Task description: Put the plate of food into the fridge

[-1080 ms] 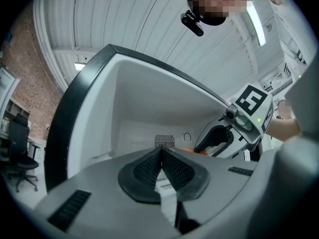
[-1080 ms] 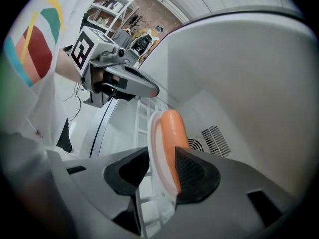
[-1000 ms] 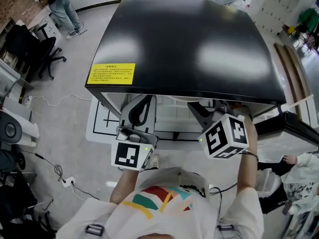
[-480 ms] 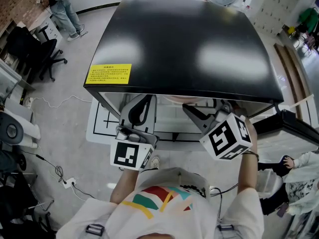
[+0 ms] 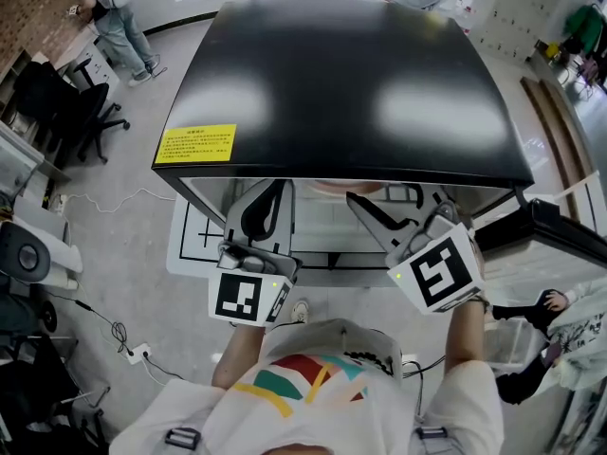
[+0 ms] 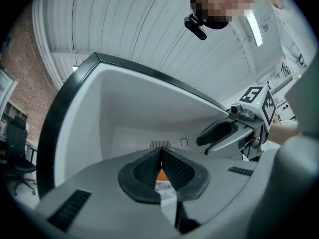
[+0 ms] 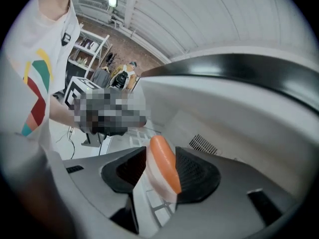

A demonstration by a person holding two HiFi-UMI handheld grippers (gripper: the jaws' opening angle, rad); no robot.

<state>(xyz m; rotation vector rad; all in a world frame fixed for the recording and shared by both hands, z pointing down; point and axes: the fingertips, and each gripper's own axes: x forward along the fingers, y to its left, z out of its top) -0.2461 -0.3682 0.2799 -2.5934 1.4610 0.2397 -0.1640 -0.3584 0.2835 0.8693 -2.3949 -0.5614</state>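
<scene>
A black-topped fridge [image 5: 341, 74] stands open in front of me, and both grippers reach into its white inside [image 6: 139, 113]. Edge-on between the jaws in the right gripper view is a white plate [image 7: 154, 183] carrying an orange piece of food [image 7: 163, 163]. My right gripper [image 7: 162, 156] is open; its jaws have just been opening, and the left pad stands clear of the plate. It also shows in the head view [image 5: 375, 197]. My left gripper [image 6: 160, 151] is shut, pads meeting at the tips, with an orange sliver visible behind the slit. The plate's far side is hidden.
The fridge door [image 5: 560, 235] hangs open at the right, with a seated person [image 5: 569, 320] beside it. A yellow label [image 5: 197, 142] sits on the fridge top. Office chairs [image 5: 66, 102] and floor cables [image 5: 114, 330] lie to the left.
The right gripper has rolled and shifted a little right and toward me in the head view. The left gripper has stayed put.
</scene>
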